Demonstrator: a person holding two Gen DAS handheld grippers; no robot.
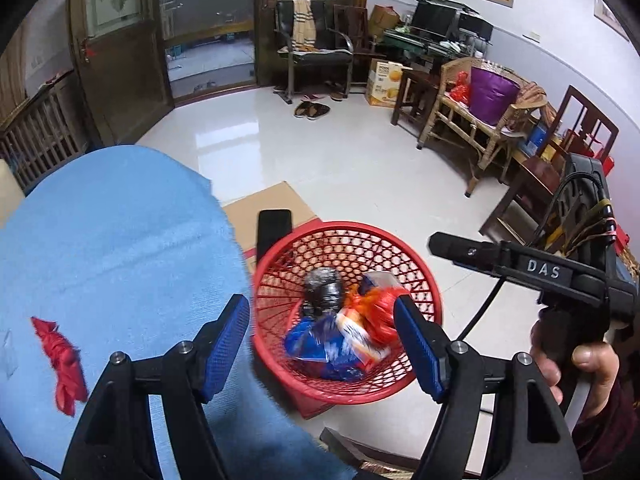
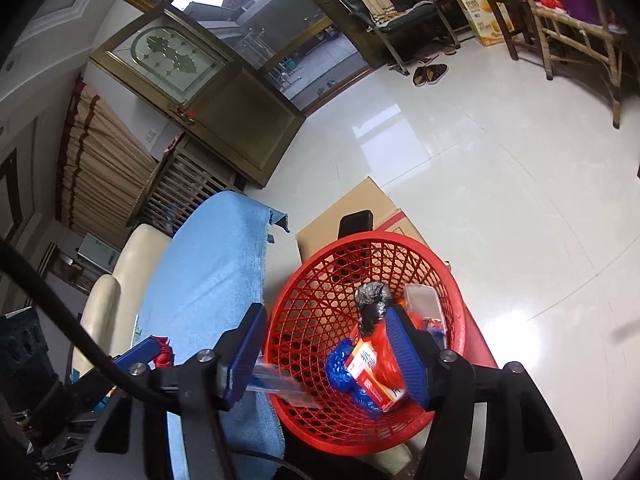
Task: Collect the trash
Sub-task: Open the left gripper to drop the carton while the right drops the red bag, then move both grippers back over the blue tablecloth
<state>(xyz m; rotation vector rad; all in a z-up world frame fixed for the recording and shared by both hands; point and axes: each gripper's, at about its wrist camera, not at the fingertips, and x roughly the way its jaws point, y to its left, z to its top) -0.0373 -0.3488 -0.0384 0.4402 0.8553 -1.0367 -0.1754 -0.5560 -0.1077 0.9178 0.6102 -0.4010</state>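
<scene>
1. You held the right gripper (image 2: 324,360) above the red plastic lattice basket (image 2: 320,276), its blue-padded jaws spread with nothing pinched between them. A blurred clear wrapper (image 2: 276,384) lay streaked by the left pad, probably dropping in.
2. Your left gripper (image 1: 322,344) was also spread and empty, hovering over the seam between the basket and the light blue cloth-covered table (image 1: 120,240).
3. The basket sat at the table's three o'clock side, likely so trash could be dropped straight off the edge.
4. Inside lay a crumpled silver-and-black foil ball (image 1: 322,288), a red plastic bag (image 1: 376,312), a blue crinkled packet (image 1: 312,344) and a small white-and-orange carton (image 2: 372,376).
5. A crumpled red scrap (image 1: 60,360) was on the cloth at the left gripper's nine o'clock, seemingly uncollected.
</scene>
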